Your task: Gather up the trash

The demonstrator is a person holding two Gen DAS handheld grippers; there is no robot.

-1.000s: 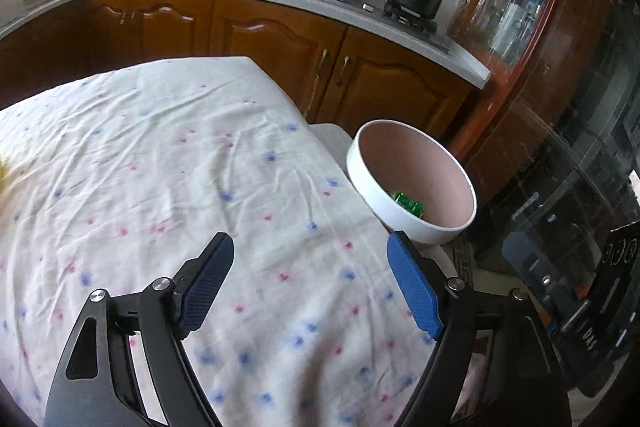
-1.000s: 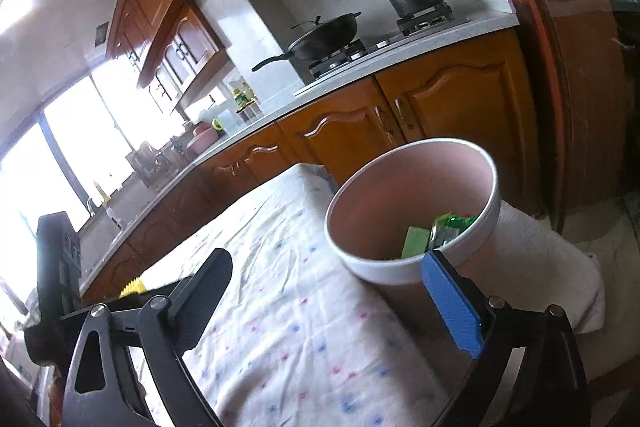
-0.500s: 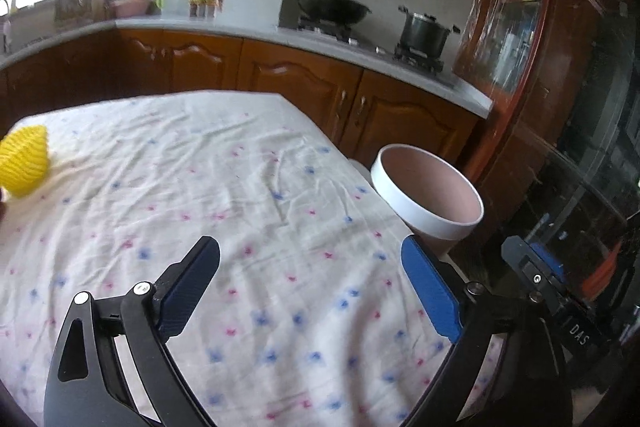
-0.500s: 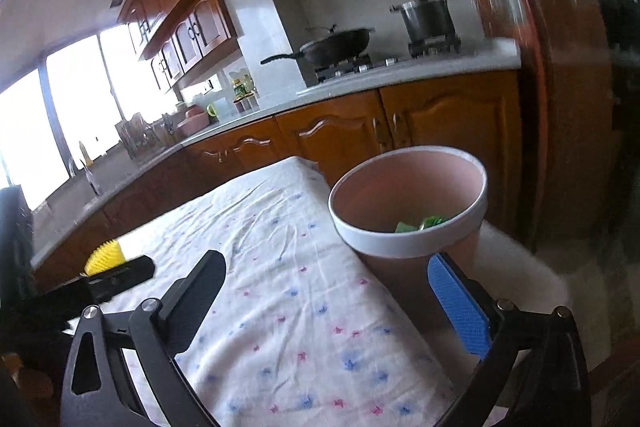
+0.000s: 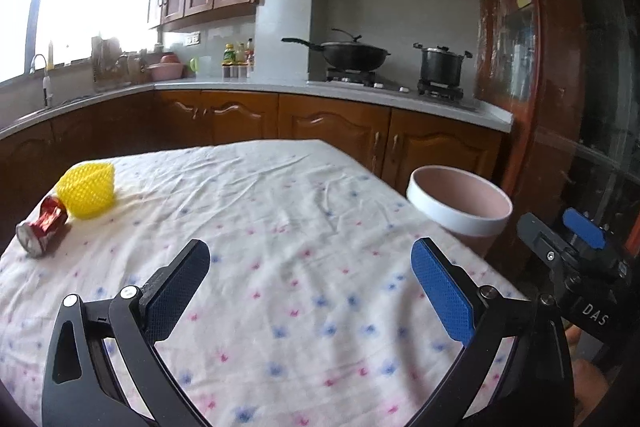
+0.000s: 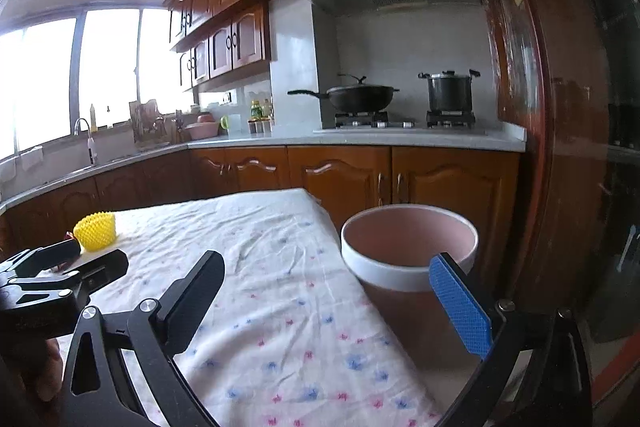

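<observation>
With both grippers empty above the table, the step in hand read as the turn away from the bin toward the next piece of trash.

Table point(image 5: 280, 227): covered by a white cloth with small pink and blue flowers, wrinkled; its middle was bare, giving open room for a level sweep to the far left. Near right edge ran just beside the bin; far edge faced the wooden cabinets point(image 5: 332, 131), with a gap between.

Bin point(image 5: 460, 215): pink inside, white band at the rim, standing off the table's right edge, rim about level with the cloth. Contents not visible from either view.

Left gripper point(image 5: 312, 287): jaws opening, very wide, nothing between them; pointed across the cloth.

Right gripper point(image 6: 332, 295): jaws wide apart, nothing between them; blue pad in front of the bin's rim, not touching as far as could be told.

Yellow mesh cup point(image 5: 86, 189): on the cloth at the far left, close to the table's left edge.

Crushed red can point(image 5: 40, 227): lying on its side, touching or just beside the mesh cup, nearest the left edge.

Next move, by judgement: carry the left gripper over to the can, straddle it; a push outward risked rolling it off the edge.
</observation>
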